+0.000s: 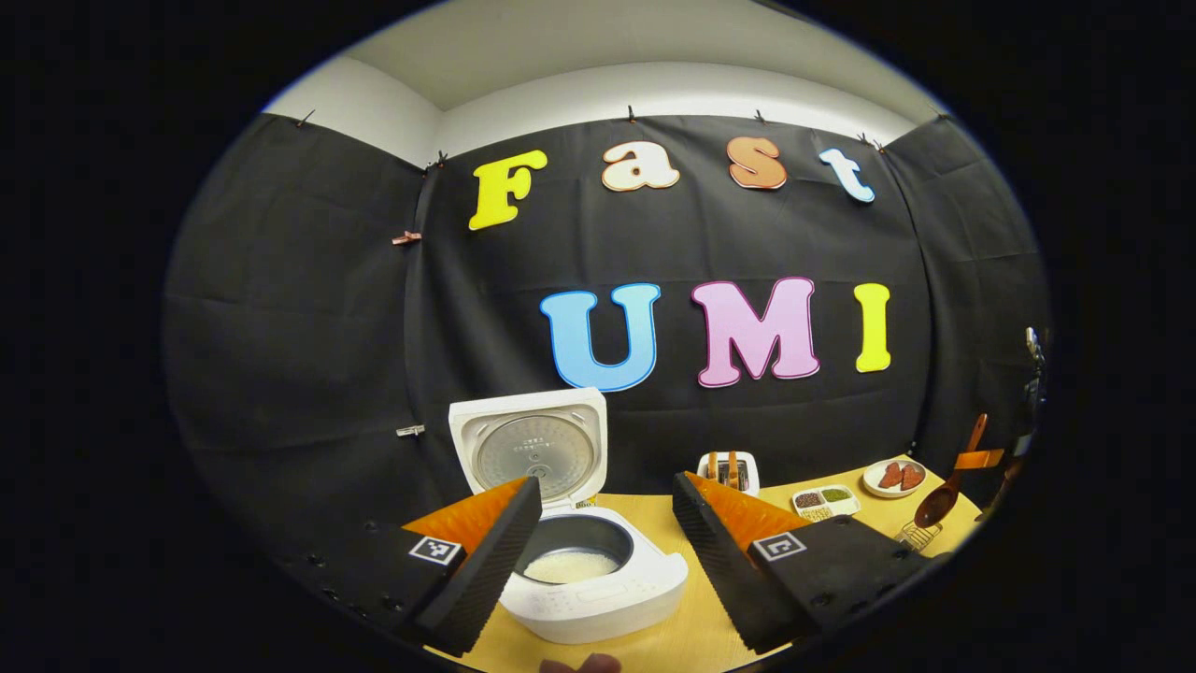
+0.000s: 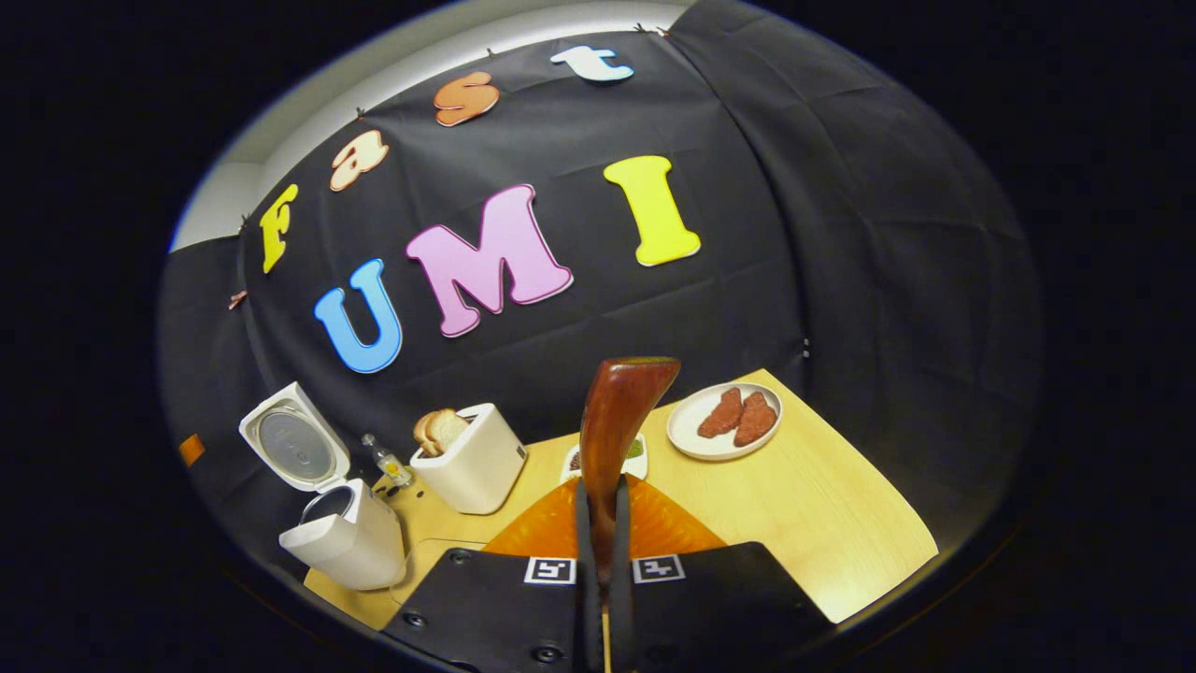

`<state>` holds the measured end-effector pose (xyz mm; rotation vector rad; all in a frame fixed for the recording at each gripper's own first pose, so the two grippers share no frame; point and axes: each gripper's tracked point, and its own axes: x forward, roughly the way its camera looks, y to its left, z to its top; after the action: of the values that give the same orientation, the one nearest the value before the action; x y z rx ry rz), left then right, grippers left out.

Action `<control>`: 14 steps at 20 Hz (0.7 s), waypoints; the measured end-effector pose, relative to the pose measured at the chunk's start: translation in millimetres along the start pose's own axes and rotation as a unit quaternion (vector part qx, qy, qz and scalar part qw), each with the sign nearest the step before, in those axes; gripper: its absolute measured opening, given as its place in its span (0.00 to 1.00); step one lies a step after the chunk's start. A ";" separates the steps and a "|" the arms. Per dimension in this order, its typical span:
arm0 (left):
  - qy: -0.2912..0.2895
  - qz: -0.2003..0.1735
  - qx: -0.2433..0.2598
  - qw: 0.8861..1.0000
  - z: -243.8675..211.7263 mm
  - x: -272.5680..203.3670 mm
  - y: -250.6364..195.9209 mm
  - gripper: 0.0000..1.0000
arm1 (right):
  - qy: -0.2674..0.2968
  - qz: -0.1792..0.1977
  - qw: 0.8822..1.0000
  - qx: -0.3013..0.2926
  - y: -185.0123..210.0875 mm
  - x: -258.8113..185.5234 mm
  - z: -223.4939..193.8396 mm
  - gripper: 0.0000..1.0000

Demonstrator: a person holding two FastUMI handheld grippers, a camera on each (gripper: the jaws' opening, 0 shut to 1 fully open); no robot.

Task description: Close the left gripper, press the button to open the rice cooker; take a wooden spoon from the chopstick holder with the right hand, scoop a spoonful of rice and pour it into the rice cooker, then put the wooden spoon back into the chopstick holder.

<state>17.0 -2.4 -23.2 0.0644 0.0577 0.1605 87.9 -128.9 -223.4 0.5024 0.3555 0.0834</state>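
Observation:
The white rice cooker (image 1: 598, 589) stands open on the wooden table, lid (image 1: 537, 449) upright, with white rice in its pot (image 1: 572, 564). My left gripper (image 1: 603, 551) is open in front of it, one finger on each side of the pot and touching nothing. At the far right my right gripper (image 1: 976, 459) holds the brown wooden spoon (image 1: 939, 503) by its handle, bowl end down just above the wire chopstick holder (image 1: 920, 535). In the right gripper view my right gripper (image 2: 603, 505) is shut on the spoon (image 2: 617, 411). The rice cooker (image 2: 346, 533) stands far left.
A white toaster (image 2: 472, 458) with bread stands beside a small bottle (image 2: 385, 460). A divided dish of beans (image 1: 824, 501) and a plate of red meat slices (image 2: 724, 421) lie behind. Bare table (image 2: 822, 505) stretches right. A hand (image 1: 579, 664) shows at the bottom edge.

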 end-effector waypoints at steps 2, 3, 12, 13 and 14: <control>0.002 -0.009 -0.002 1.000 -3.9 1.7 6.9 0.97 | -0.008 0.022 0.999 -0.027 36.6 -2.8 -0.1 0.07; 0.002 -0.013 -0.001 1.000 -4.8 2.0 10.0 0.97 | -0.009 0.030 0.998 -0.047 54.1 -2.4 -3.3 0.07; -0.005 -0.051 0.002 0.999 -8.5 17.5 43.8 0.97 | 0.023 0.010 0.965 -0.259 130.2 41.7 -101.4 0.08; -0.003 -0.054 0.001 0.999 -9.9 19.6 47.2 0.97 | 0.028 0.003 0.962 -0.273 129.0 47.1 -114.7 0.08; -0.001 -0.057 -0.001 0.998 -12.8 21.1 49.7 0.97 | 0.033 -0.008 0.957 -0.289 125.9 52.7 -125.1 0.08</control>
<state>29.1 50.8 -33.7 0.0589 0.0601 0.0457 94.1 46.9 -281.0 -0.0833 0.3813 0.1829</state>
